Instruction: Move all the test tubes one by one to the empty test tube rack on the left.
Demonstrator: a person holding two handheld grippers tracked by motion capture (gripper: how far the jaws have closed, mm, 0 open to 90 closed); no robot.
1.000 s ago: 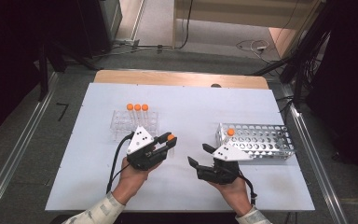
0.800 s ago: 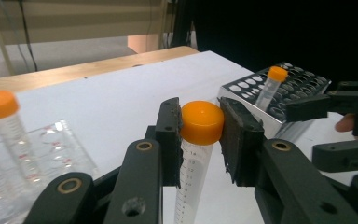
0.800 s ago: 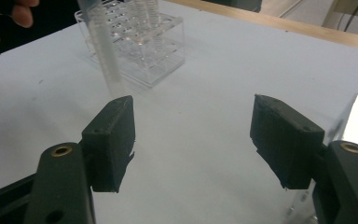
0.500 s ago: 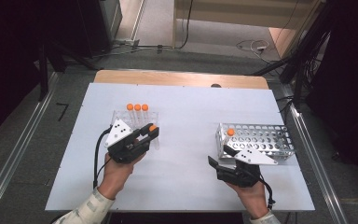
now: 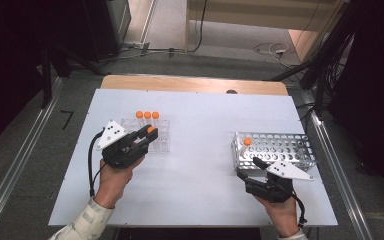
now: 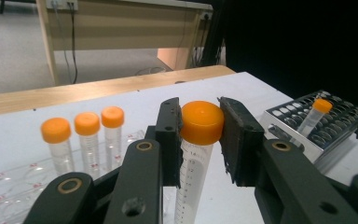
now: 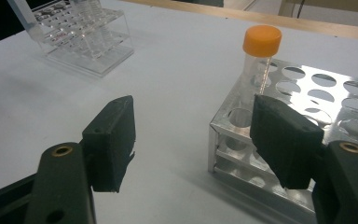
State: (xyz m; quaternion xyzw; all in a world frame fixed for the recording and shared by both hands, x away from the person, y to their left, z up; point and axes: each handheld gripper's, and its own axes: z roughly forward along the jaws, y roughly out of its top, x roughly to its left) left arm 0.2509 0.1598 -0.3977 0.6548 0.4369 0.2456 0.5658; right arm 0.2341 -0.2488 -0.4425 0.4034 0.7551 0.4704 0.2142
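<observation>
My left gripper is shut on the orange cap of a clear graduated tube, held upright just in front of the clear plastic rack. The tube's lower end is hidden by the jaws. Three orange-capped tubes stand in a row in that rack. My right gripper is open beside the near left corner of the metal rack, nothing between its jaws. One orange-capped tube stands in that rack's corner.
Both racks sit on a white tabletop with a wooden strip along its far edge. In the right gripper view the clear rack lies far off to the upper left. Cables run across the floor beyond the table.
My left hand has carried the tube leftwards, up to the clear rack. My right hand has slid to the right along the front of the metal rack, jaws still open.
</observation>
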